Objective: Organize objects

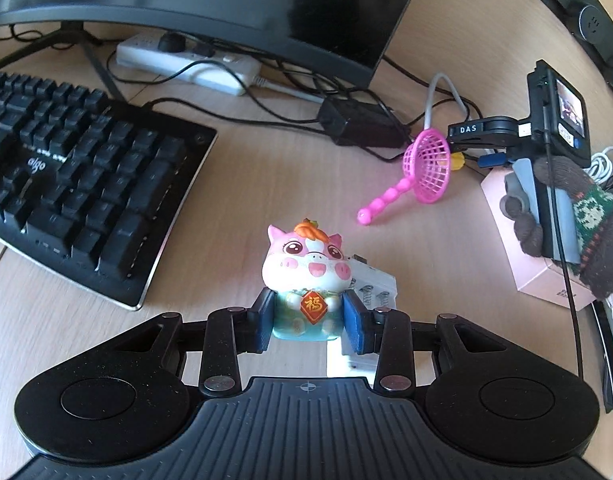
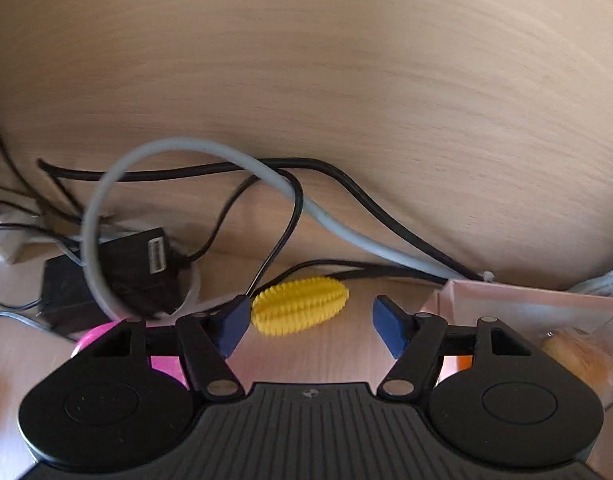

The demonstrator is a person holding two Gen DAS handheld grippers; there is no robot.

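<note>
My left gripper (image 1: 308,320) is shut on a pink pig figurine (image 1: 306,276) with an orange tuft and a pale blue body, held just above the wooden desk. A pink toy net (image 1: 420,170) lies beyond it to the right. In the left wrist view my right gripper (image 1: 488,159) reaches in from the right, by the net's basket. In the right wrist view that gripper (image 2: 310,322) is open, its blue pads (image 2: 390,320) on either side of a yellow ribbed toy (image 2: 300,310) lying on the desk just ahead.
A black keyboard (image 1: 78,184) lies at left under a monitor (image 1: 210,4). A white power strip (image 1: 186,64), a black adapter (image 1: 360,124) and tangled cables (image 2: 226,184) sit at the back. A pink box (image 1: 546,280) stands at right; a white battery holder (image 1: 376,284) sits behind the pig.
</note>
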